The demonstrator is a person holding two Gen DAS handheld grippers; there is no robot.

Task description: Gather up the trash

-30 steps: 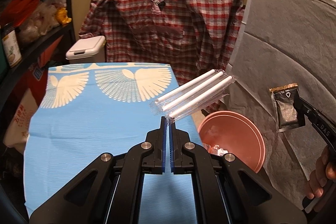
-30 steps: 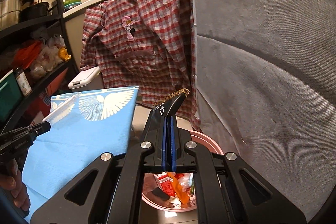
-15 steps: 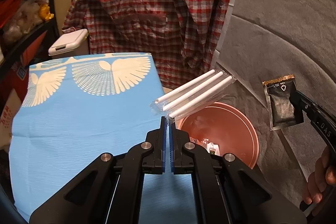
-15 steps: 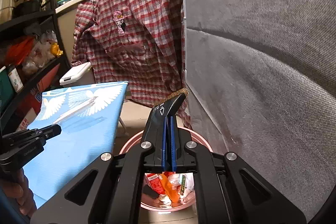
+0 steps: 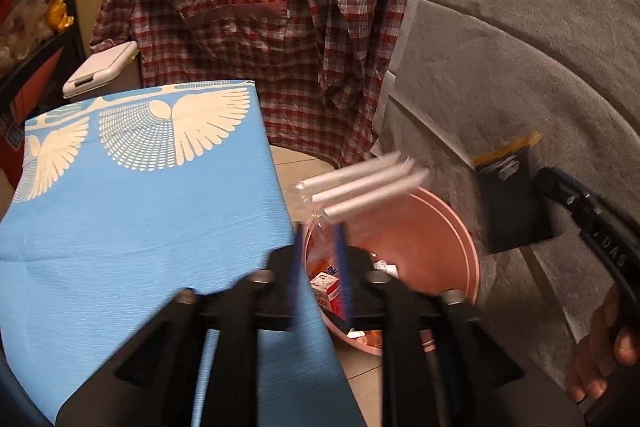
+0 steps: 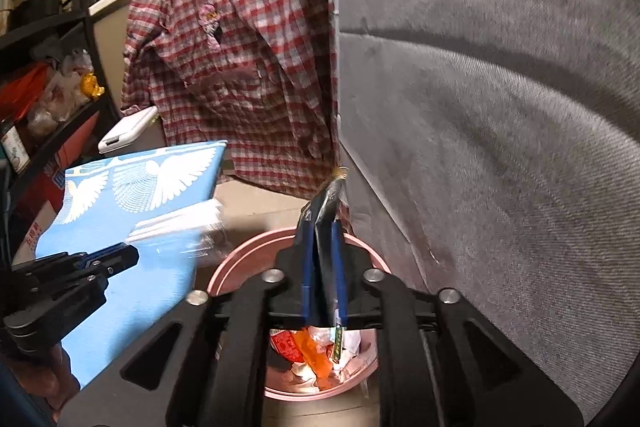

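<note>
A pink trash bin [image 5: 448, 227] with several wrappers inside stands on the floor beside the blue table; it also shows in the right wrist view [image 6: 236, 267]. My left gripper [image 5: 319, 227] has its jaws parted, and a clear pack of white straws [image 5: 360, 183] hangs blurred just above them, over the bin. My right gripper [image 6: 322, 227] also has its jaws parted above the bin. A black sachet with a gold top [image 6: 326, 211] sits loosely between them; it shows in the left wrist view [image 5: 508, 195].
A table with a blue winged cloth [image 5: 140, 207] lies left of the bin. A grey sofa [image 6: 500, 107] rises on the right. A red plaid shirt [image 5: 280, 7] hangs behind. A white lidded bin [image 5: 100, 69] and dark shelves [image 6: 48, 99] stand at the left.
Both grippers moved over the pink bin and opened. The straw pack and the black sachet have come loose from the closed jaws that held them.
</note>
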